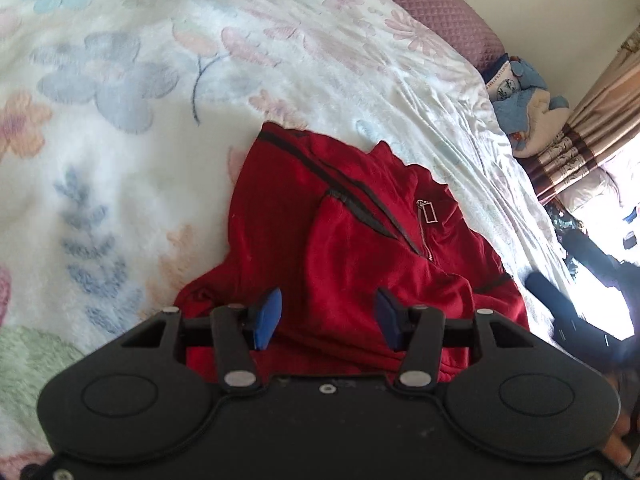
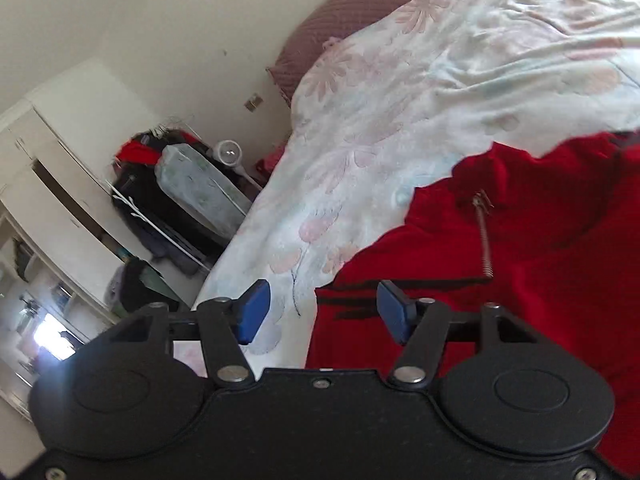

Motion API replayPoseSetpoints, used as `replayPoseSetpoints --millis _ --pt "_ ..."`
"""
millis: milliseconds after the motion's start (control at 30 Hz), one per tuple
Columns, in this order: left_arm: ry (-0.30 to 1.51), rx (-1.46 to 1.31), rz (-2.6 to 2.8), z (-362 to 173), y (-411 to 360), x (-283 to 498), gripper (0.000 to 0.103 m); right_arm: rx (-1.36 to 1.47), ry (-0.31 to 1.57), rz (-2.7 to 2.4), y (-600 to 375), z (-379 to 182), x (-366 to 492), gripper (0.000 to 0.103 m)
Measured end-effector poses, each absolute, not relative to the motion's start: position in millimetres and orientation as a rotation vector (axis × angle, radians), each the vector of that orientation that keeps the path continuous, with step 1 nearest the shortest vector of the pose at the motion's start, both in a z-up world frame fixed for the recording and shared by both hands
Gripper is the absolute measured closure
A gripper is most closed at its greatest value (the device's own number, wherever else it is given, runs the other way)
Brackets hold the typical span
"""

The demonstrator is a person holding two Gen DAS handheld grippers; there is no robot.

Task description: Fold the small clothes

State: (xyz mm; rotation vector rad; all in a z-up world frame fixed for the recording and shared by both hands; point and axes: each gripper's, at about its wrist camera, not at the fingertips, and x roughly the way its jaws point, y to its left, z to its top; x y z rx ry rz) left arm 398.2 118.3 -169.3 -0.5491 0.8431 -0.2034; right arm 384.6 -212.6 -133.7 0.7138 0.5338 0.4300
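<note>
A small red zip-up top [image 1: 340, 232] with black trim lies crumpled on a floral blanket [image 1: 140, 120], its silver zip pull [image 1: 426, 212] facing up. My left gripper [image 1: 328, 316] hovers over the near part of the top; its blue pads stand apart with only red cloth showing behind them, so it is open. In the right wrist view the same red top [image 2: 540, 260] fills the right side, zip [image 2: 486, 236] in sight. My right gripper [image 2: 322, 312] is open above the top's left edge, one pad over the blanket [image 2: 400, 100], the other over red cloth.
A mauve quilted headboard [image 1: 432, 0] stands at the far end of the bed. A blue plush toy [image 1: 524, 108] and a striped curtain [image 1: 592, 128] sit beyond the bed's right edge. On the other side are a white wardrobe [image 2: 60, 184] and a cluttered rack [image 2: 172, 184].
</note>
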Motion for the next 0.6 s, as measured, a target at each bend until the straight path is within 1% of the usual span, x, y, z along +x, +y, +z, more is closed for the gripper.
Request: replayPoseSetpoints --millis 133,300,500,567,600 --pt "0.869 -0.572 -0.170 -179.4 114.3 408.4 0.051 0.784 0.537 0.270 -288.1 -141.2 359.2 0.042" --pt "0.897 -0.574 -0.143 -188.0 101.9 431.1 0.051 0.888 0.573 0.089 -370.7 -169.7 326.1 0.043" --pt "0.872 -0.514 -0.106 -189.3 90.9 471.5 0.051 0.969 0.596 0.034 -392.2 -198.5 322.7 0.044" --pt "0.861 -0.521 -0.111 -189.9 88.6 476.6 0.058 0.991 0.605 0.013 -386.4 -208.3 333.8 0.045" --pt "0.852 -0.515 -0.114 -190.1 88.2 477.1 0.059 1.006 0.605 0.008 -387.5 -212.5 335.9 0.045"
